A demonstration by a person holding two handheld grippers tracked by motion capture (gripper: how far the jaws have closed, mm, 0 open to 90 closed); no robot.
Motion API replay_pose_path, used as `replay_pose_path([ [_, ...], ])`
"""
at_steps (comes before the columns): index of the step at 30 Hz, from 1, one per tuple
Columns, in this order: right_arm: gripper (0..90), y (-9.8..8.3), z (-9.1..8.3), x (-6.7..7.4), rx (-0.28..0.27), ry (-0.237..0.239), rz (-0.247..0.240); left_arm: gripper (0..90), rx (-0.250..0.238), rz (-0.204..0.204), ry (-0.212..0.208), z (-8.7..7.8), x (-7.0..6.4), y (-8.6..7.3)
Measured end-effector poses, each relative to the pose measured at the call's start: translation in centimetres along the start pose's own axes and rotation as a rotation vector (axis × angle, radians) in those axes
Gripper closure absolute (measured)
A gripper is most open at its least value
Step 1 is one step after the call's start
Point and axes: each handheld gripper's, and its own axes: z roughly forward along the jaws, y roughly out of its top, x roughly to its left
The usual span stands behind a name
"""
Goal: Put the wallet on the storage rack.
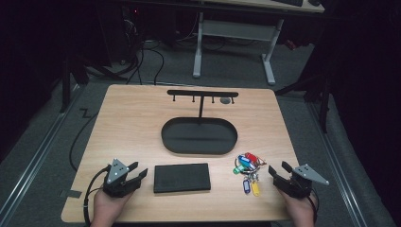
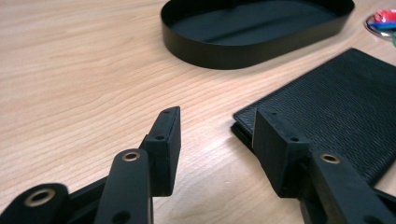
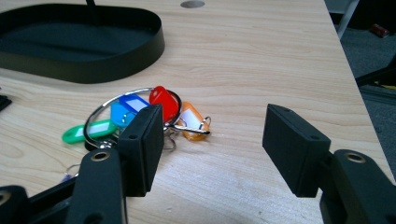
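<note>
A person's two hands rest at the near edge of a light wooden tabletop point(image 1: 132, 118), each holding a black two-jaw gripper. The left gripper point(image 1: 136, 171) sits near the near-left corner with its jaws spread wide and nothing between them; in the left gripper view point(image 2: 215, 140) bare wood shows in the gap, and one jaw overlaps the near corner of a flat black textured rectangular case point(image 2: 341, 116), though contact cannot be told. That case point(image 1: 182, 177) lies flat along the near edge, about midway across it, just beside the left gripper.

The right gripper point(image 1: 280, 169) sits near the near-right corner, jaws likewise wide apart and empty. Just beside it lies a bunch of keys on metal rings with coloured plastic tags point(image 1: 248, 169), red, blue, green, orange and yellow; in the right gripper view point(image 3: 212, 135) the bunch point(image 3: 140, 116) lies beyond one jaw, outside the gap.

At the tabletop's centre stands a black oval metal tray point(image 1: 198, 147) with a thin upright post carrying a black crossbar with small hooks point(image 1: 202, 93) toward the far edge. A small grey round disc point(image 1: 225, 100) is set into the tabletop near the far edge.
</note>
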Motion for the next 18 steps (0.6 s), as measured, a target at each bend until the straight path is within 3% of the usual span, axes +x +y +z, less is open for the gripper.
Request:
replay_pose_path([
  [4,38.6,-0.2,0.6,0.0,0.015,-0.004,-0.025,55.8,0.025,0.031,-0.001,0.4,-0.6,0.2],
  [9,37.7,-0.2,0.2,0.0,0.02,0.005,-0.056,63.4,0.059,0.054,-0.028,1.1,-1.0,0.3],
  [18,40.5,0.1,0.1,-0.2,-0.03,-0.003,-0.049,76.0,0.119,0.046,-0.03,1.2,-0.9,-0.3],
])
